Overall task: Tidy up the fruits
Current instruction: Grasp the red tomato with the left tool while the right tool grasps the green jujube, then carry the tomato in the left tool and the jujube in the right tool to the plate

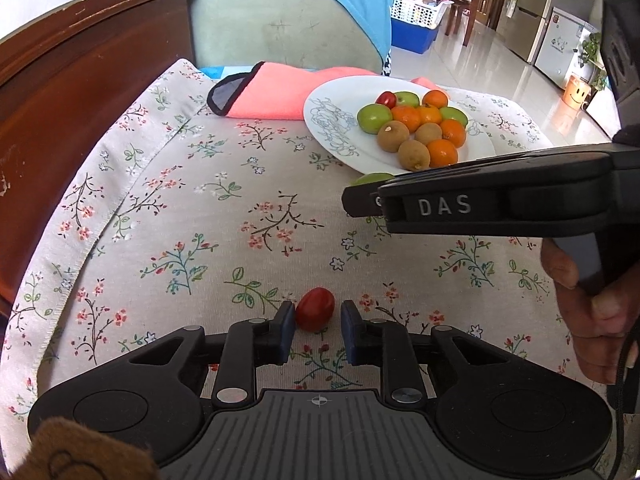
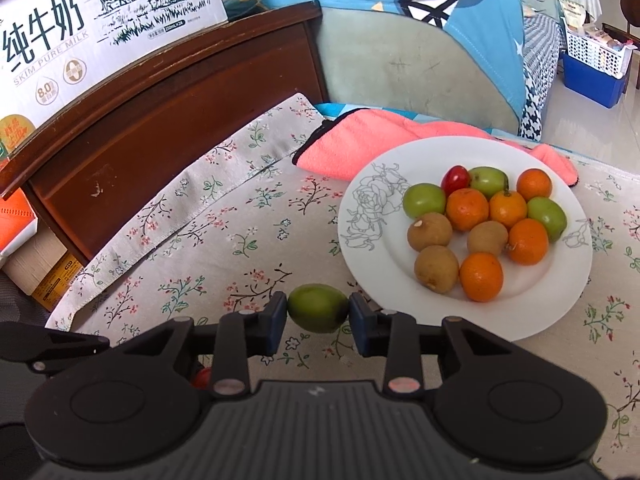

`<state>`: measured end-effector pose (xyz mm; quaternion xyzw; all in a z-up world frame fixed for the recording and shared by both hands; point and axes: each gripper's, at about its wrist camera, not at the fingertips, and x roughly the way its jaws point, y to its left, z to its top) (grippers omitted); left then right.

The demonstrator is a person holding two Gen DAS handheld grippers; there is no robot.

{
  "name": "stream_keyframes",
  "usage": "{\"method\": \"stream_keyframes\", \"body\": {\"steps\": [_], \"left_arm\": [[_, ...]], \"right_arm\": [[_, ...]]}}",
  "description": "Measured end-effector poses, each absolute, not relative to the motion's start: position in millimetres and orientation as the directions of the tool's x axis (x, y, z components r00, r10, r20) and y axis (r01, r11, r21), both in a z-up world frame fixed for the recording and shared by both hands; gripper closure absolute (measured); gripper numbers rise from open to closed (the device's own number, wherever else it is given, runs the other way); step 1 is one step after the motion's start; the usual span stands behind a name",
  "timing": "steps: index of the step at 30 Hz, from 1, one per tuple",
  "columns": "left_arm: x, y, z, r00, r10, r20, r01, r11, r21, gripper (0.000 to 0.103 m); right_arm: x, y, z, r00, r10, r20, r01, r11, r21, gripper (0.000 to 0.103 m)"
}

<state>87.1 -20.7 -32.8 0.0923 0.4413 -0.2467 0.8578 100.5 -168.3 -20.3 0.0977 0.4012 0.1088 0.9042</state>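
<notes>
A small red tomato [image 1: 315, 309] lies on the flowered tablecloth [image 1: 224, 216], between the blue pads of the left gripper [image 1: 318, 314]; the left pad touches its side, while a narrow gap shows before the right pad, so the jaws stand nearly together about it without clamping it. A green fruit [image 2: 318, 308] sits squeezed between the pads of the right gripper [image 2: 318, 310], both pads pressed to its sides, just beside the near rim of the white plate [image 2: 360, 240]; on the plate lie five oranges [image 2: 467, 209], three brown kiwis [image 2: 436, 269], three more green fruits [image 2: 424, 200] and a second red tomato [image 2: 456, 178], bunched together and touching. A pink towel [image 2: 360, 140] lies folded behind the plate; a hand [image 1: 592, 320] grips the right gripper's handle at the edge of the left view; a milk carton [image 2: 100, 20] rests on the dark wooden frame [image 2: 160, 120] at the far left.
</notes>
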Motion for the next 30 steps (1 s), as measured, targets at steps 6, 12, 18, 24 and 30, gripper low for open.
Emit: {"method": "stream_keyframes", "body": {"steps": [6, 12, 18, 24, 30], "left_arm": [[86.3, -23.8, -33.0, 0.499, -0.330, -0.801, 0.506, 0.862, -0.040, 0.085], [89.1, -27.6, -26.9, 0.511, -0.325, -0.796, 0.481, 0.875, -0.049, 0.085], [94.9, -33.9, -9.8, 0.540, -0.353, -0.764, 0.458, 0.885, -0.086, 0.085], [102.9, -43.5, 10.7, 0.579, -0.371, -0.726, 0.434, 0.894, -0.111, 0.085], [109.5, -55.8, 25.2, 0.595, -0.388, -0.704, 0.428, 0.894, -0.131, 0.085]], "right_arm": [[95.0, -173.7, -20.9, 0.639, 0.298, -0.709, -0.116, 0.949, 0.294, 0.069], [89.6, -181.9, -17.6, 0.643, 0.305, -0.703, -0.105, 0.944, 0.313, 0.069], [85.4, -196.5, -3.3, 0.678, 0.299, -0.671, -0.088, 0.940, 0.330, 0.069], [83.3, -213.8, 17.6, 0.726, 0.288, -0.624, -0.071, 0.935, 0.348, 0.069], [83.1, -231.4, 35.0, 0.765, 0.269, -0.585, -0.050, 0.930, 0.364, 0.069]]}}
